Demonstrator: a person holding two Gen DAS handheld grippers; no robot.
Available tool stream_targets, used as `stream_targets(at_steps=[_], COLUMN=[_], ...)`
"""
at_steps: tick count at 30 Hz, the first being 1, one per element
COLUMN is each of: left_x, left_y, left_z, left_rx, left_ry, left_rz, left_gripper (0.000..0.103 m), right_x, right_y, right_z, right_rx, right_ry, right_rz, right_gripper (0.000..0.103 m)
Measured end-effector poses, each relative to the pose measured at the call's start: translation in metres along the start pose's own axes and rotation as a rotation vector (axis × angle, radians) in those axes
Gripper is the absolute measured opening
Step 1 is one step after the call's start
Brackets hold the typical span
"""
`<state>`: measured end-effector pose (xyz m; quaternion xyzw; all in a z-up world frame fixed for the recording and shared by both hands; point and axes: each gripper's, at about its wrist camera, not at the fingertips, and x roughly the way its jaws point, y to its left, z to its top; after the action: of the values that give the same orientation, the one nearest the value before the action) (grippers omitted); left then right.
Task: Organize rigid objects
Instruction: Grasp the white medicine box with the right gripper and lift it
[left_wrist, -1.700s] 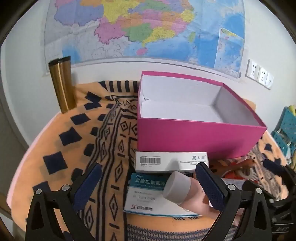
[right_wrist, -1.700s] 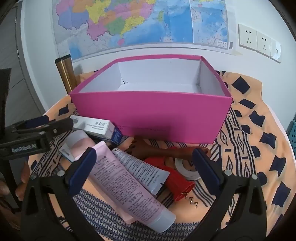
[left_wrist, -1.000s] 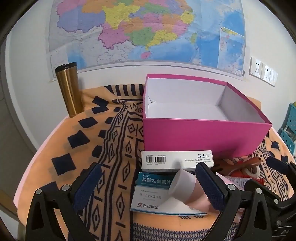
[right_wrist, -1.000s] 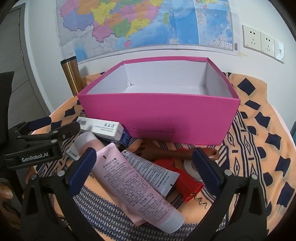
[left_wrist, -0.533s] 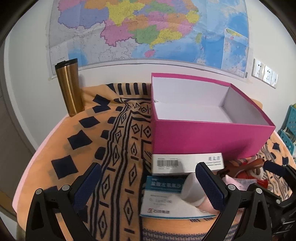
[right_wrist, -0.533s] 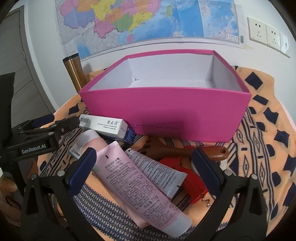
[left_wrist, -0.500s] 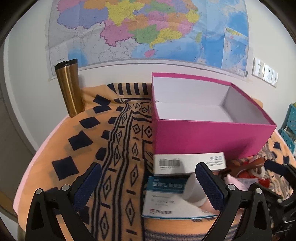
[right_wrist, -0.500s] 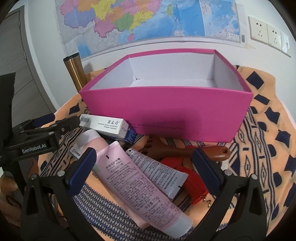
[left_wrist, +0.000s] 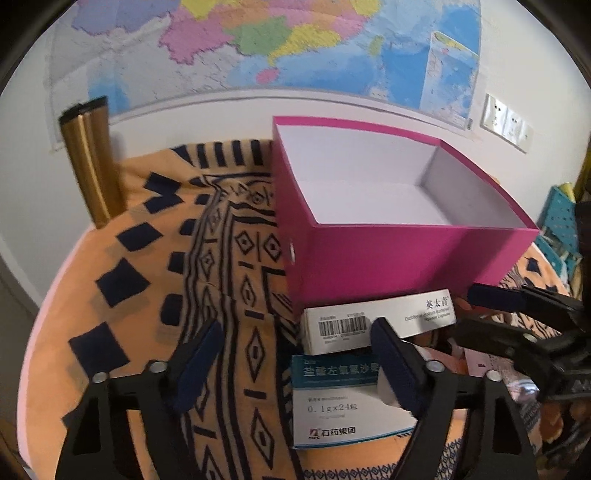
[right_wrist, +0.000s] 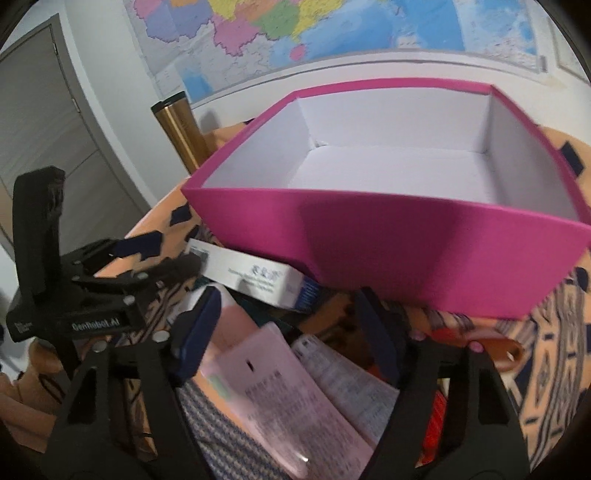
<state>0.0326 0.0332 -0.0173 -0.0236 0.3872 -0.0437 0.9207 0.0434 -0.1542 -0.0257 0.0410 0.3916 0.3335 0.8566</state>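
Both claws have just been narrowing and grip nothing. The left claw (left_wrist: 295, 354) stands half open over a blue-and-white medicine box (left_wrist: 332, 398) lying between its fingers, untouched; a long white box (left_wrist: 376, 325) lies just ahead, against the empty pink box (left_wrist: 388, 258). The right claw (right_wrist: 288, 328) stands half open over a pink tube (right_wrist: 280, 398) and a white tube (right_wrist: 347, 376), pads clear of them, pink box ahead
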Motion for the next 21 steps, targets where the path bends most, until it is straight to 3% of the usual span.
stream_targets(at_steps=[5, 9, 11, 15, 21], left_x=[0.003, 0.006, 0.007, 0.008, -0.003], left_y=[-0.002, -0.006, -0.008, -0.008, -0.013], left_z=[0.001, 0.004, 0.006, 0.007, 0.006], left_rx=[0.021, 0.046, 0.054, 0.055, 0.05], left_ry=[0.031, 0.059, 0.075, 0.083, 0.056], left_rz=[-0.089, -0.14, -0.175, -0.179, -0.163], left_gripper=[0.067, 0.058, 0.054, 0.054, 0.053], right_x=[0.018, 0.026, 0.029, 0.031, 0.024], right_y=[-0.005, -0.011, -0.012, -0.013, -0.005], right_z=[0.01, 0.013, 0.013, 0.014, 0.011], right_rx=[0.038, 0.079, 0.091, 0.101, 0.046], right_ry=[0.05, 0.082, 0.091, 0.096, 0.062], right_rz=[0.066, 0.123, 0.135, 0.154, 0.117], right_gripper=[0.062, 0.049, 0.049, 0.049, 0.046])
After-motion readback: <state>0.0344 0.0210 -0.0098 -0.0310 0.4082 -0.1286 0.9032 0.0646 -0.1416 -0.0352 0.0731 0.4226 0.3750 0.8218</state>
